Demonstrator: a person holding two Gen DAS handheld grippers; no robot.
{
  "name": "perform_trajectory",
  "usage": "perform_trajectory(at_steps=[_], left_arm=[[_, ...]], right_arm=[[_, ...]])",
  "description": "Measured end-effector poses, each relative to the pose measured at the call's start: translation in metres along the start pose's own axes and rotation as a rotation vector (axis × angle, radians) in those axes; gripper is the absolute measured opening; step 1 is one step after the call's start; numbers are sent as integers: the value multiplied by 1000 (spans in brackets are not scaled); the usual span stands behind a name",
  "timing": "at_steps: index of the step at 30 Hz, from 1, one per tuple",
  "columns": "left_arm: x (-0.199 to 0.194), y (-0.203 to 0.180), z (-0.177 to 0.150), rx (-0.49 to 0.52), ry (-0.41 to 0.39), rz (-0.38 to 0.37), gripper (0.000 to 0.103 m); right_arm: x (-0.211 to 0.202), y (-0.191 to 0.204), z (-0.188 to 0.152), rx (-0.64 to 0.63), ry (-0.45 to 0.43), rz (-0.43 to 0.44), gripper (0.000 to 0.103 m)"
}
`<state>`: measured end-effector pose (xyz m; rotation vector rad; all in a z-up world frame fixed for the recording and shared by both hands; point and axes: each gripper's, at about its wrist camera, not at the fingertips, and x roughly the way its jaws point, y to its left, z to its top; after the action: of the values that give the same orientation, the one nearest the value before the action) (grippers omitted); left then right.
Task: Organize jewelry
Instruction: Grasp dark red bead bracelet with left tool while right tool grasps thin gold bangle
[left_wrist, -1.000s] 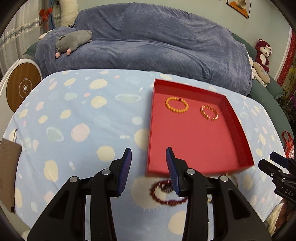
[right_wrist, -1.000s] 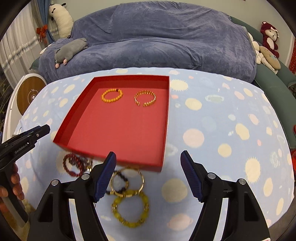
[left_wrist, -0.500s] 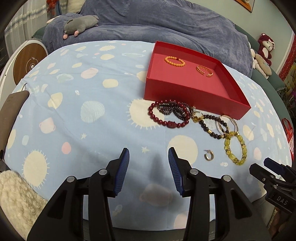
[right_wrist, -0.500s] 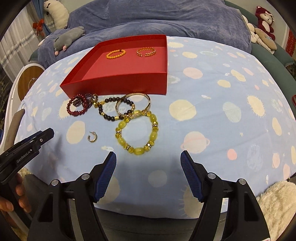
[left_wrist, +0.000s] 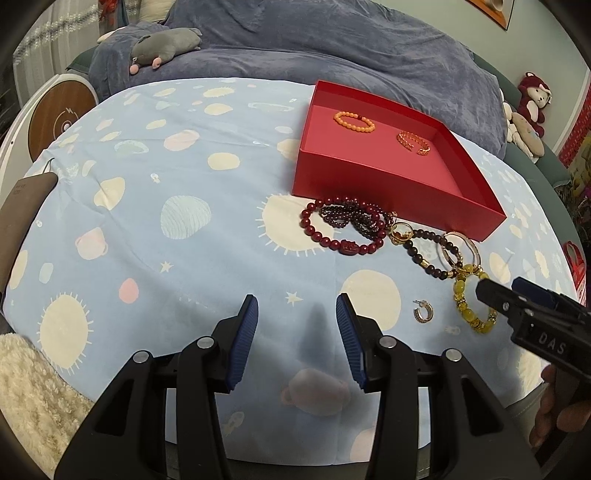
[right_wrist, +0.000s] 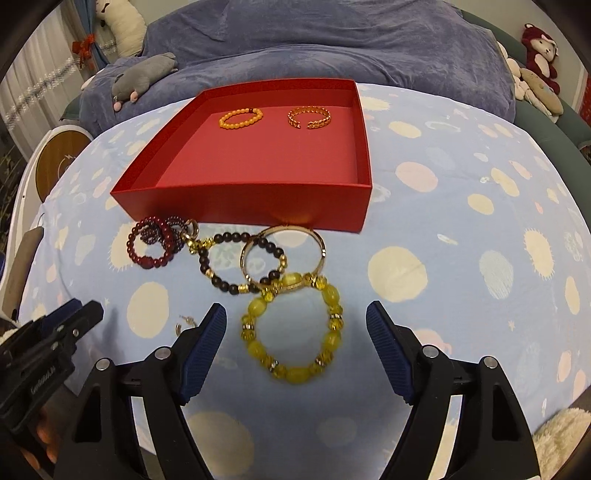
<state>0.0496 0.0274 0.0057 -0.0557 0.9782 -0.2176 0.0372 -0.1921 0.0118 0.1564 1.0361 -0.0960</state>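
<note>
A red tray (right_wrist: 258, 201) (left_wrist: 391, 192) holds an orange bead bracelet (right_wrist: 241, 118) (left_wrist: 354, 122) and a gold chain cuff (right_wrist: 309, 117) (left_wrist: 413, 142). In front of it lie a dark red bead bracelet (right_wrist: 151, 243) (left_wrist: 341, 230), a black bead bracelet (right_wrist: 236, 264) (left_wrist: 430, 254), a gold bangle (right_wrist: 284, 258) (left_wrist: 460, 249), a yellow bead bracelet (right_wrist: 293, 334) (left_wrist: 472, 301) and a small hoop earring (left_wrist: 423, 311). My right gripper (right_wrist: 295, 314) is open, straddling the yellow bracelet just above it. My left gripper (left_wrist: 296, 310) is open and empty over bare cloth, left of the earring.
The table wears a light blue spotted cloth (left_wrist: 177, 206). A blue-covered sofa (right_wrist: 314, 48) with a grey plush (left_wrist: 166, 44) stands behind. A fluffy cream rug (left_wrist: 29, 391) lies at the near edges. A round wooden-faced device (left_wrist: 61, 114) sits at far left.
Both grippers first pulled back from over the tray, then moved forward and down again. The right gripper now frames the yellow bracelet. Both stay open.
</note>
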Motion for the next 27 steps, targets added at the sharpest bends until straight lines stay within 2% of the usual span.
perform_trajectory(at_steps=[3,5,18,20,22,27], left_arm=[[2,1,1,-7,3,-3,43],[2,2,1,-10,2,2,50],[7,3,2,-21,10,-4,50],[8,2,2,-20,13,-4,50],[8,2,1,-19,14,-3,50],[9,2,1,-16,20,1,50]], right_arm=[[13,2,12,-5,4,-9,75],[20,2,17,-6,9,-11,75],[46,7,28,-25,39,-20,75],[46,9,28,-39,35,-22,70],[46,11,28,-56,31,-24,60],[42,11,27,-51,27,-21,60]])
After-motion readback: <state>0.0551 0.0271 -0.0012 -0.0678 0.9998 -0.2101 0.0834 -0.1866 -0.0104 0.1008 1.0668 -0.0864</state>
